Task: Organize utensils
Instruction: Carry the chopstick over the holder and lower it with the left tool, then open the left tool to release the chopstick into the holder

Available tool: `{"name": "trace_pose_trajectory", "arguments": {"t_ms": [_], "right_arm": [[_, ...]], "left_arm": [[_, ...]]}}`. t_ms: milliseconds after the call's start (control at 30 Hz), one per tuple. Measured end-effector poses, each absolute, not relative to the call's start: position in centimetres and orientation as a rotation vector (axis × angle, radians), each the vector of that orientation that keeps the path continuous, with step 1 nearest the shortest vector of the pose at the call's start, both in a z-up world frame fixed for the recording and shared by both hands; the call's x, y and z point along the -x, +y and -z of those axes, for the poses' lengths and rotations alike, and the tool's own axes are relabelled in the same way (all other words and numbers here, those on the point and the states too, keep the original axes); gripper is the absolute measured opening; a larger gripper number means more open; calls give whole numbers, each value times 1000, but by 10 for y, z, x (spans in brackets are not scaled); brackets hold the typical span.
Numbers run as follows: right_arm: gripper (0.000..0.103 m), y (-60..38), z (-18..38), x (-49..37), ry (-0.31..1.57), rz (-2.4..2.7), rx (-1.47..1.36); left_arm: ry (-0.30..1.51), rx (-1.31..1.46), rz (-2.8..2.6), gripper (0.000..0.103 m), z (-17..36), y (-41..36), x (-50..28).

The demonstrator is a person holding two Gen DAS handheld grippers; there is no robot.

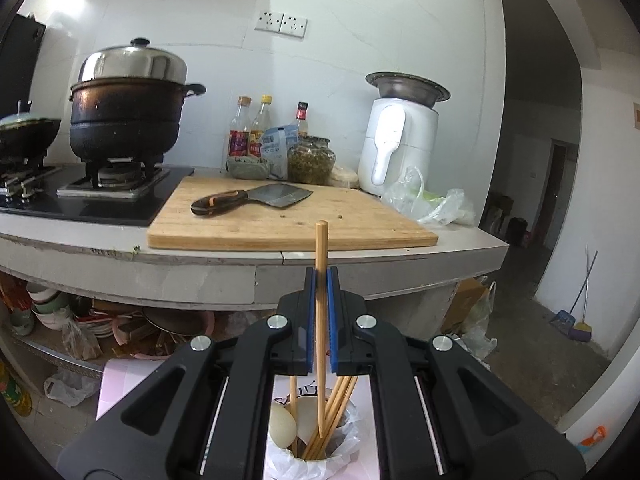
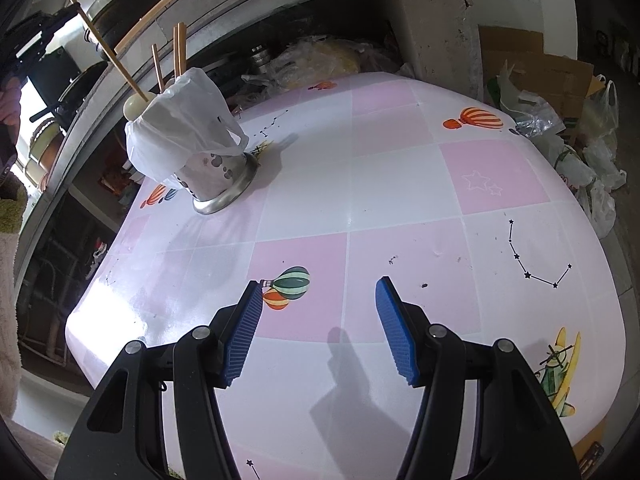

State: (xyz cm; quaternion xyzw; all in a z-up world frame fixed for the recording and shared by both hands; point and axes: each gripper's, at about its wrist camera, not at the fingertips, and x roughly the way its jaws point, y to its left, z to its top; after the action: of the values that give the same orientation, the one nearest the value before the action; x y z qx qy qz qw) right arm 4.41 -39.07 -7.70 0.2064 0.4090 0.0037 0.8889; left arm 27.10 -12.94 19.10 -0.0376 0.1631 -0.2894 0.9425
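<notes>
My left gripper [image 1: 321, 276] is shut on a wooden chopstick [image 1: 321, 320]. It holds the stick upright, lower end down in the utensil holder [image 1: 312, 456] just below the jaws. The holder is lined with a white plastic bag and holds several chopsticks and pale spoons. In the right wrist view the metal holder [image 2: 216, 176] stands at the table's far left, and the held chopstick [image 2: 108, 52] leans out of it to the upper left. My right gripper [image 2: 318, 300] is open and empty above the near part of the table.
The table [image 2: 400, 184] has a pink and white checked cover with balloon prints. Beyond it runs a kitchen counter [image 1: 360, 256] with a cutting board [image 1: 292, 216], a cleaver [image 1: 252, 200], pots, bottles and an air fryer. Bags and cardboard [image 2: 560, 92] lie past the table's far right.
</notes>
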Motion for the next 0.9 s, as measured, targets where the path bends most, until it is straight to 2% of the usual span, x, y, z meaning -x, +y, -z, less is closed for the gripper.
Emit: {"name": "trace_pose_trajectory", "arguments": {"t_ms": [367, 900], "right_arm": [[58, -390, 78, -45, 856, -3, -424], [58, -385, 78, -47, 867, -11, -414]], "left_arm": [[421, 84, 572, 5, -140, -139, -293], [493, -29, 577, 5, -72, -151, -266]]}}
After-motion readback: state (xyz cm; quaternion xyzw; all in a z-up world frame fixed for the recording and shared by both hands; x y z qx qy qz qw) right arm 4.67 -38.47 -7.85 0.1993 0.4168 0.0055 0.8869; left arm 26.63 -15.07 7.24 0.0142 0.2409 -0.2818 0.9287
